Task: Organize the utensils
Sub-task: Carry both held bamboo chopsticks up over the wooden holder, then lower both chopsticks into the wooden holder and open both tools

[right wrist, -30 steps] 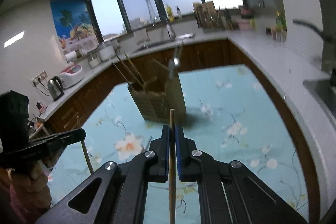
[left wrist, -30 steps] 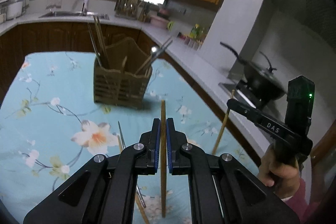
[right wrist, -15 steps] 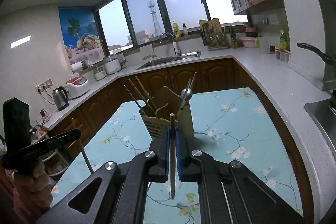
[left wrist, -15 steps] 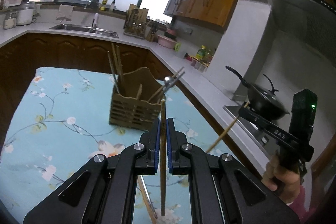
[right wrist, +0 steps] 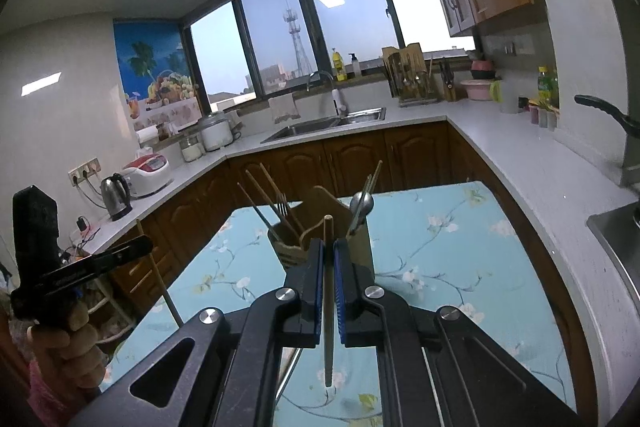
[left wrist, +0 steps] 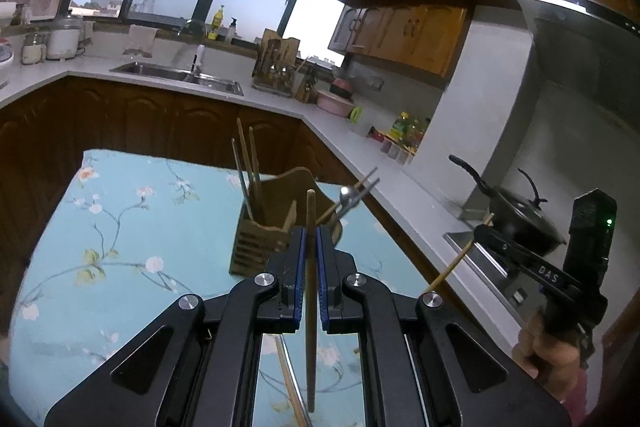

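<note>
While the wooden utensil holder (left wrist: pixel 276 227) is standing upright on the floral blue tablecloth (left wrist: pixel 120 247), we are holding one chopstick in each gripper just this side of it. Our left gripper (left wrist: pixel 311 239) is clamped on a brown wooden chopstick (left wrist: pixel 310 307); its blue-edged pads are pressing the stick from both sides, and the stick is standing nearly upright, its blunt top poking above the pads and its lower part hanging down toward the cloth. Our right gripper (right wrist: pixel 328 251) is likewise closed on a paler wooden chopstick (right wrist: pixel 328 307), also close to upright, with a ridged lower tip showing below the pads. From the left wrist view, this same stick is appearing as a thin slanted rod off to the right.

We are seeing the holder as a slatted, light-brown box with a raised central divider. Its left compartment is carrying several chopsticks and a fork (right wrist: pixel 283 207), leaning left; its right compartment is carrying a metal spoon (right wrist: pixel 361 203) and more sticks, leaning right. More utensils are lying on the cloth beneath our left gripper.
</note>
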Action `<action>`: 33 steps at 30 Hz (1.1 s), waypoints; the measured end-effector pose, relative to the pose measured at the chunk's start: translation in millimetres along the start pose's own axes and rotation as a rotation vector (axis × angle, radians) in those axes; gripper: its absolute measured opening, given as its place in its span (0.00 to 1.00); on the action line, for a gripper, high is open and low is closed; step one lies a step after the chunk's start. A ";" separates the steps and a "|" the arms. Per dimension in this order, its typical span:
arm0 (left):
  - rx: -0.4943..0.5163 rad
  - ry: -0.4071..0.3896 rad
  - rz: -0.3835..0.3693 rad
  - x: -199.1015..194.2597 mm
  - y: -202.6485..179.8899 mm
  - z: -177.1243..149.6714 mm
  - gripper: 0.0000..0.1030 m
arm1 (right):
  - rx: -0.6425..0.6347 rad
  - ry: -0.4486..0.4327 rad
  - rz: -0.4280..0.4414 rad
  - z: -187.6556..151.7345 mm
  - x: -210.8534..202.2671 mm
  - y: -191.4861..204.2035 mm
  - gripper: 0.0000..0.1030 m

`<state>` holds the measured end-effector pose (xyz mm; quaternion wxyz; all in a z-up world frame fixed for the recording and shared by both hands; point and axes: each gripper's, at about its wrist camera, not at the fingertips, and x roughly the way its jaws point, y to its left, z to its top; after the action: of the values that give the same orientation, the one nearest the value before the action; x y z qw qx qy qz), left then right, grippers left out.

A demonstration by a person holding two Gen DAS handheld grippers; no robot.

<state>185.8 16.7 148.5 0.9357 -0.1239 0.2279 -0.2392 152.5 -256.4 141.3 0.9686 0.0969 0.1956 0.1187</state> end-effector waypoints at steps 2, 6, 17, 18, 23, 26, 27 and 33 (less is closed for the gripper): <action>0.002 -0.013 0.009 3.4 2.2 6.4 0.04 | -0.001 -0.004 0.005 5.1 3.9 -0.1 0.05; 0.009 -0.043 0.023 11.7 5.6 22.3 0.04 | -0.003 -0.023 0.006 17.5 10.7 0.1 0.05; 0.033 -0.211 0.060 39.2 12.9 89.0 0.04 | -0.010 -0.122 0.013 72.9 39.4 1.3 0.05; 0.037 -0.227 0.062 43.6 13.4 94.8 0.04 | -0.010 -0.133 0.012 78.9 43.1 1.7 0.05; 0.050 -0.278 0.091 69.3 19.9 114.4 0.04 | -0.011 -0.172 0.009 101.5 63.4 1.6 0.05; 0.052 -0.284 0.116 92.5 25.4 118.7 0.04 | -0.004 -0.179 0.001 106.7 77.0 -0.7 0.05; 0.052 -0.284 0.123 99.4 27.4 117.7 0.04 | -0.002 -0.177 -0.002 106.7 81.0 -1.6 0.05; 0.019 -0.281 0.148 127.7 41.8 95.4 0.04 | 0.008 -0.153 -0.013 88.9 106.4 -9.3 0.05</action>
<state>348.4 -0.3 170.0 0.9746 -0.1303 0.1010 -0.1519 285.3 -249.4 181.6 0.9811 0.1081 0.1222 0.1040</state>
